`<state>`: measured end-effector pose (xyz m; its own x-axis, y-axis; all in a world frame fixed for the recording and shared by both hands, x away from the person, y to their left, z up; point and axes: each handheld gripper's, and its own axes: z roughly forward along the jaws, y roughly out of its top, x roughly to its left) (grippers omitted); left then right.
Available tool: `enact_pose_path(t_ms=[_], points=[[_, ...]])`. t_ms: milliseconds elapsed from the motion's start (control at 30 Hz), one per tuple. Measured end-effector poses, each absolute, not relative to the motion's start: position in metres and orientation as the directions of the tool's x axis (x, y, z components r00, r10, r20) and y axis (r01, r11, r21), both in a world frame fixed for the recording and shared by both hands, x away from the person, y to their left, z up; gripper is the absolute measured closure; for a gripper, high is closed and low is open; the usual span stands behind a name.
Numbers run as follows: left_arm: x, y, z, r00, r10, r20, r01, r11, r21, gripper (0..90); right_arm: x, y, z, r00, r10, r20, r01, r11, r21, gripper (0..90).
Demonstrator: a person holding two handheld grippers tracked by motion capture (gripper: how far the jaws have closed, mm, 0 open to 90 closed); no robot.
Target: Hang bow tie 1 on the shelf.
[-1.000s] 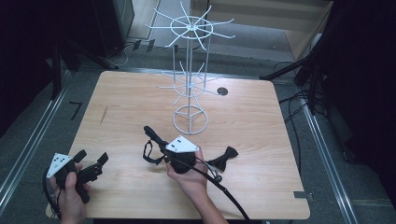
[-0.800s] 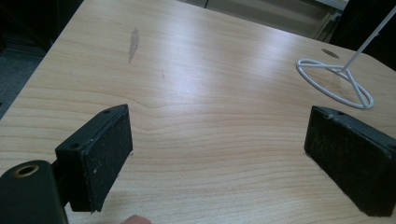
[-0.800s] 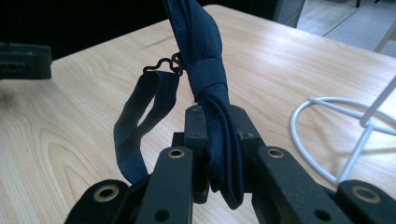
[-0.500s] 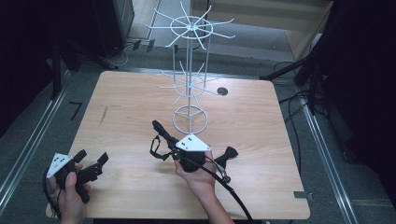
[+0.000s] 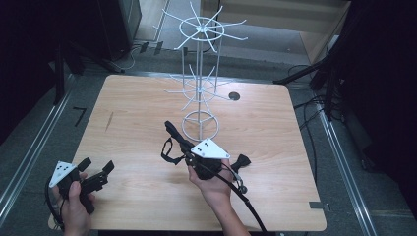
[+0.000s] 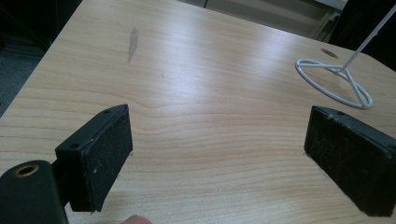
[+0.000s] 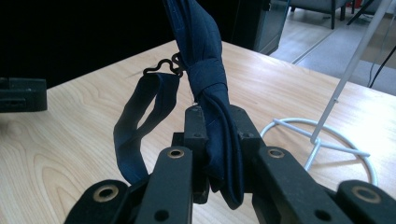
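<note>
A dark navy bow tie point(image 7: 201, 46) stands pinched between the jaws of my right gripper point(image 7: 215, 128), which is shut on it. Its strap loop point(image 7: 140, 116) with a metal hook hangs off to the left. In the high view the right gripper point(image 5: 189, 150) holds the bow tie point(image 5: 173, 132) just above the table, close in front of the white wire rack's base ring point(image 5: 199, 122). My left gripper point(image 5: 96, 169) rests at the near left corner, open. Its pads point(image 6: 100, 154) have only bare wood between them.
The white wire rack point(image 5: 199, 73) rises at mid table with hooked arms on two tiers. Another dark bow-shaped piece point(image 5: 241, 161) lies right of my right hand. A round hole point(image 5: 234, 96) sits in the wooden table point(image 5: 133, 113) behind the rack. Cables trail over the floor at right.
My right gripper has carried the bow tie a little right and forward, closer to the rack's base. The left gripper has stayed still.
</note>
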<state>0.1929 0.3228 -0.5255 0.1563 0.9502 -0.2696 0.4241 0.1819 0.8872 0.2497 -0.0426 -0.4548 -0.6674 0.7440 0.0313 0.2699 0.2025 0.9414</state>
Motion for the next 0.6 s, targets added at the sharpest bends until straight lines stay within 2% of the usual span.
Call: enact_pose_path(t_ms=[600], points=[[0.193,0.322,-0.525,0.155,0.949,-0.275,0.424,0.187,0.886,8.7,0.247,-0.046,-0.436,-0.659,0.752,0.025,0.22,0.161,0.962,81.7]])
